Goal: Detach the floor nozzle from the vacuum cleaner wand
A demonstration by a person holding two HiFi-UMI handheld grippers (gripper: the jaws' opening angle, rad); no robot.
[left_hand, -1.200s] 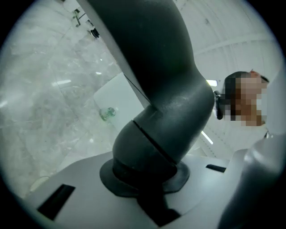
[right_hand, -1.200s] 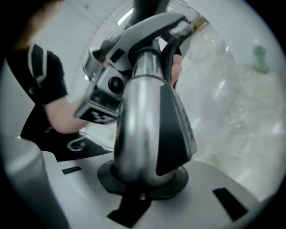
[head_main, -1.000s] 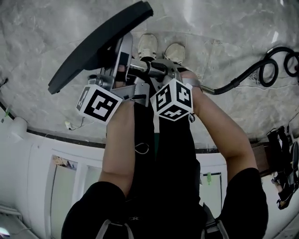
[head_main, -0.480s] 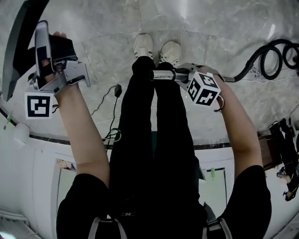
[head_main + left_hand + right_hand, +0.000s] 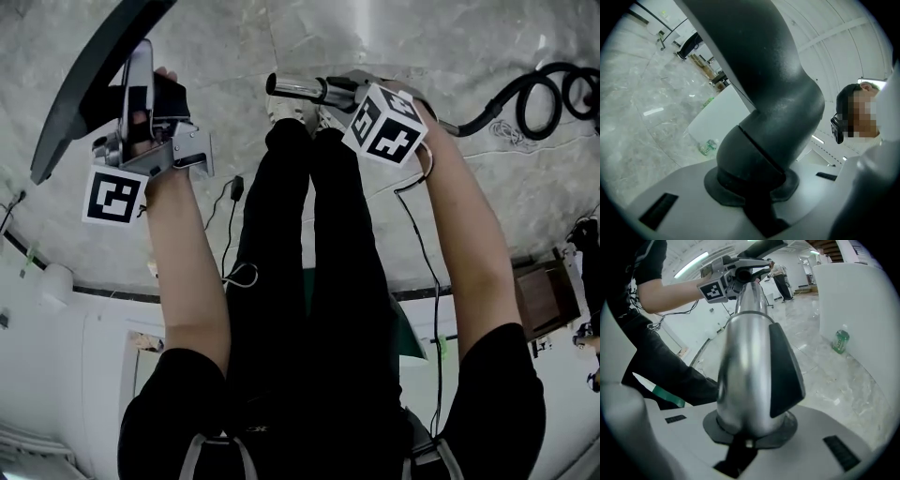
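The black floor nozzle (image 5: 86, 67) hangs at the upper left of the head view, free of the wand. My left gripper (image 5: 148, 94) is shut on its dark curved neck (image 5: 773, 122), which fills the left gripper view between the jaws. The silver wand (image 5: 292, 88) lies level at top centre with its open end pointing left, a clear gap from the nozzle. My right gripper (image 5: 339, 92) is shut on it. In the right gripper view the wand (image 5: 750, 366) with its dark clip runs out from the jaws toward the left gripper (image 5: 740, 273).
A black hose (image 5: 544, 103) coils on the marble floor at the upper right. The person's legs (image 5: 300, 234) and shoes are below the wand, with a thin cable (image 5: 230, 187) on the floor beside them. A green bottle (image 5: 841, 341) lies by a white counter.
The nozzle has come off the wand. My left gripper carried it away to the left and upward in the picture, while my right gripper moved the wand toward the picture's top.
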